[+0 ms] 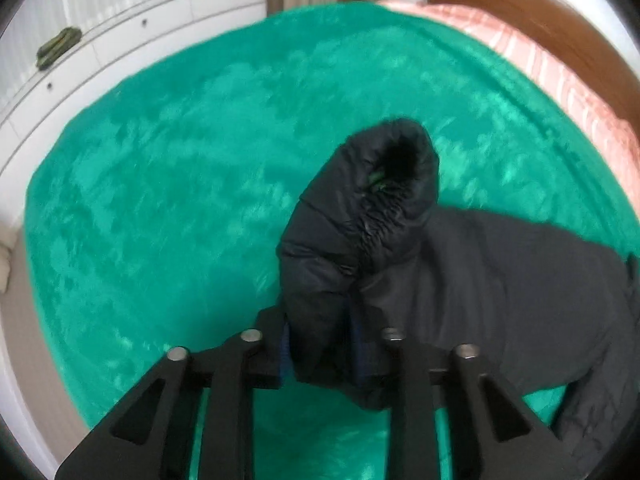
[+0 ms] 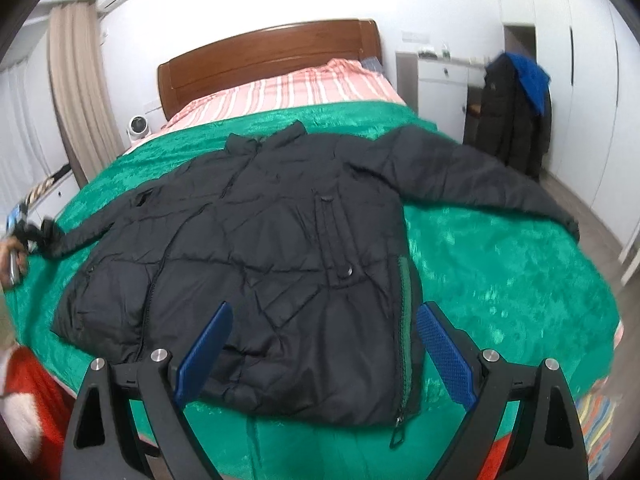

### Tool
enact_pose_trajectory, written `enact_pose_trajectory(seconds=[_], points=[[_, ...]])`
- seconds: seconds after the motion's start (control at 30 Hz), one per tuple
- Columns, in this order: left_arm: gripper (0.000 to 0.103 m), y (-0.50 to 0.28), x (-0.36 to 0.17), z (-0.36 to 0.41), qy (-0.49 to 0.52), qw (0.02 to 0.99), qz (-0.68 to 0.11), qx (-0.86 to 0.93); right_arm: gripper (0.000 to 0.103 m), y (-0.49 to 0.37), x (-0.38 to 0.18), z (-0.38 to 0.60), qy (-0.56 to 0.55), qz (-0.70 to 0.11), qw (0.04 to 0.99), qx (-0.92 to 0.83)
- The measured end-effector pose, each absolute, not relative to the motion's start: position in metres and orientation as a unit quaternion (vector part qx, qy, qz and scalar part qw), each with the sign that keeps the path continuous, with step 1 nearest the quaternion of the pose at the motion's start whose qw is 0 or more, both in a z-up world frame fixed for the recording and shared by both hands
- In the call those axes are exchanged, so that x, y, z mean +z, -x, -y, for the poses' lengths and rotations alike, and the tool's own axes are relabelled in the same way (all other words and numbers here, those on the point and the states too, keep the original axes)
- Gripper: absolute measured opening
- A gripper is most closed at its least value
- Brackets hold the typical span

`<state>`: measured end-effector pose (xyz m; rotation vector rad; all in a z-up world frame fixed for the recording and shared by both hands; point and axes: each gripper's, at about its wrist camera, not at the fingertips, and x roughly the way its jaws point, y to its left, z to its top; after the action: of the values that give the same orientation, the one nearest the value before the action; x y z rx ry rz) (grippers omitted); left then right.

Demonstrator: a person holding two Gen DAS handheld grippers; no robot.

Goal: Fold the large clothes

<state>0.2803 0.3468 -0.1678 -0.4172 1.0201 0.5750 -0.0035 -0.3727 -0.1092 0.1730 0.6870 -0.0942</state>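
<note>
A black puffer jacket (image 2: 256,240) lies spread front-up on a green blanket (image 2: 500,264), collar toward the headboard, both sleeves stretched out sideways. My left gripper (image 1: 324,344) is shut on the cuff of one sleeve (image 1: 360,216) and holds it lifted above the blanket (image 1: 160,184); the cuff opening points away from the camera. The left gripper also shows in the right wrist view (image 2: 28,236) at the far left, holding the sleeve end. My right gripper (image 2: 324,344) is open and empty, just above the jacket's bottom hem near the green-lined zipper (image 2: 406,320).
The bed has a pink striped sheet (image 2: 304,88) and wooden headboard (image 2: 268,52). White drawers (image 1: 120,40) run along the left side. Dark coats (image 2: 516,112) hang by a white cabinet at the right. A red and white object (image 2: 28,404) lies by the bed's near corner.
</note>
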Motion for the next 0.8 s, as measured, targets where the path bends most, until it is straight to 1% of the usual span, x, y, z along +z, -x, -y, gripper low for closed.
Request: enact_pose_trajectory(seconds=[0.03, 0.07, 0.1, 0.17, 0.23, 0.3, 0.33, 0.37, 0.47, 0.57, 0.6, 0.63, 0.67, 0.7, 0.77, 0.8], points=[[0.062, -0.273, -0.168, -0.348, 0.194, 0.808, -0.482, 0.277, 0.092, 0.004, -0.11, 0.381, -0.095, -0.342, 0.933, -0.054], [0.081, -0.262, -0.166, -0.349, 0.191, 0.808, -0.483, 0.279, 0.092, 0.006, -0.112, 0.388, -0.1, -0.347, 0.931, -0.06], [0.083, -0.254, -0.165, -0.351, 0.186, 0.813, -0.478, 0.275, 0.092, 0.007, -0.113, 0.395, -0.104, -0.352, 0.928, -0.068], [0.083, -0.224, -0.152, -0.345, 0.172, 0.831, -0.465, 0.251, 0.092, 0.011, -0.118, 0.414, -0.115, -0.364, 0.921, -0.081], [0.083, -0.193, -0.141, -0.333, 0.178, 0.848, -0.457, 0.203, 0.092, 0.011, -0.127, 0.432, -0.131, -0.388, 0.909, -0.078], [0.083, -0.167, -0.131, -0.312, 0.196, 0.858, -0.464, 0.105, 0.092, 0.007, -0.138, 0.441, -0.15, -0.41, 0.898, -0.056], [0.083, -0.159, -0.131, -0.289, 0.202, 0.856, -0.474, 0.04, 0.092, 0.003, -0.145, 0.444, -0.164, -0.424, 0.89, -0.036], [0.083, -0.153, -0.134, -0.26, 0.203, 0.849, -0.487, -0.024, 0.092, -0.002, -0.153, 0.446, -0.177, -0.435, 0.883, -0.018], [0.084, -0.149, -0.155, -0.182, 0.187, 0.824, -0.517, -0.134, 0.092, -0.02, -0.173, 0.448, -0.207, -0.456, 0.866, 0.007], [0.083, -0.156, -0.184, -0.125, 0.151, 0.805, -0.548, -0.169, 0.092, -0.033, -0.186, 0.447, -0.233, -0.465, 0.853, 0.032], [0.081, -0.156, -0.189, -0.113, 0.141, 0.802, -0.555, -0.17, 0.092, -0.036, -0.187, 0.445, -0.233, -0.468, 0.852, 0.04], [0.068, -0.155, -0.195, -0.1, 0.129, 0.802, -0.558, -0.171, 0.083, -0.038, -0.186, 0.442, -0.224, -0.471, 0.852, 0.05], [0.038, -0.154, -0.197, -0.092, 0.117, 0.804, -0.557, -0.171, 0.06, -0.04, -0.184, 0.438, -0.21, -0.475, 0.853, 0.051], [0.025, -0.15, -0.195, -0.085, 0.099, 0.813, -0.55, -0.162, 0.052, -0.042, -0.181, 0.434, -0.189, -0.481, 0.855, 0.046], [0.017, -0.14, -0.188, -0.081, 0.098, 0.82, -0.54, -0.161, 0.033, -0.04, -0.172, 0.429, -0.159, -0.482, 0.86, 0.047], [0.016, -0.133, -0.181, -0.081, 0.1, 0.823, -0.535, -0.163, 0.032, -0.039, -0.168, 0.426, -0.148, -0.483, 0.862, 0.046]])
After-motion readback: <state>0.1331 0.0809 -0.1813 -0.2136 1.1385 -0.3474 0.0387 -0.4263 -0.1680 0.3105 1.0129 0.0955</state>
